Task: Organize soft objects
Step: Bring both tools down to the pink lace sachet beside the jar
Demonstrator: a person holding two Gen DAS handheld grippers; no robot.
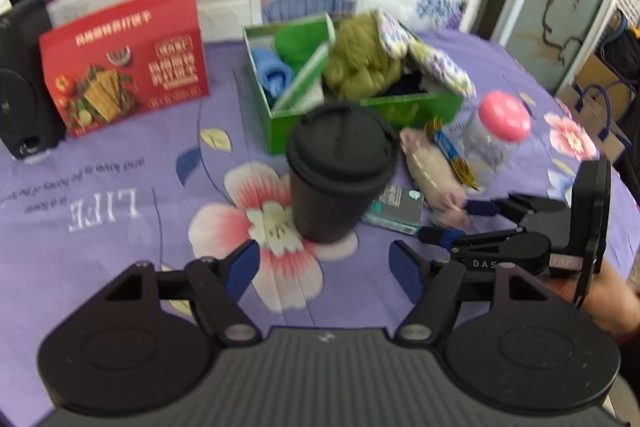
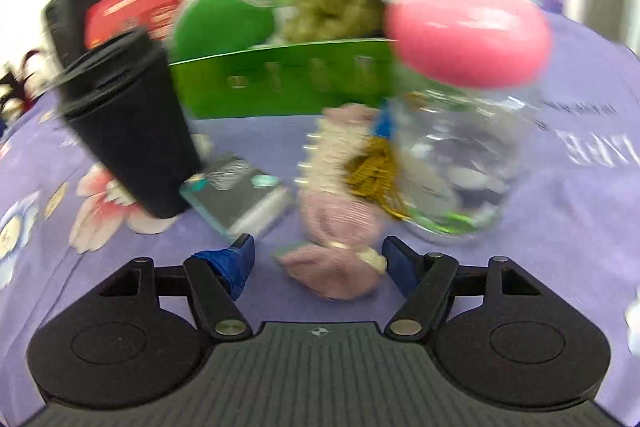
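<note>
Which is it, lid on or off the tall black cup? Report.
On. The tall black cup stands upright with its black lid seated over the rim.

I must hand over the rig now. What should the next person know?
Left gripper: open, empty, near the black cup.
Right gripper: open, fingers either side of the pink soft toy, not yet gripped.
Green box already holds blue, green and olive soft items.
Left: grip the toy lying between cup and jar, put it in the box.
</note>
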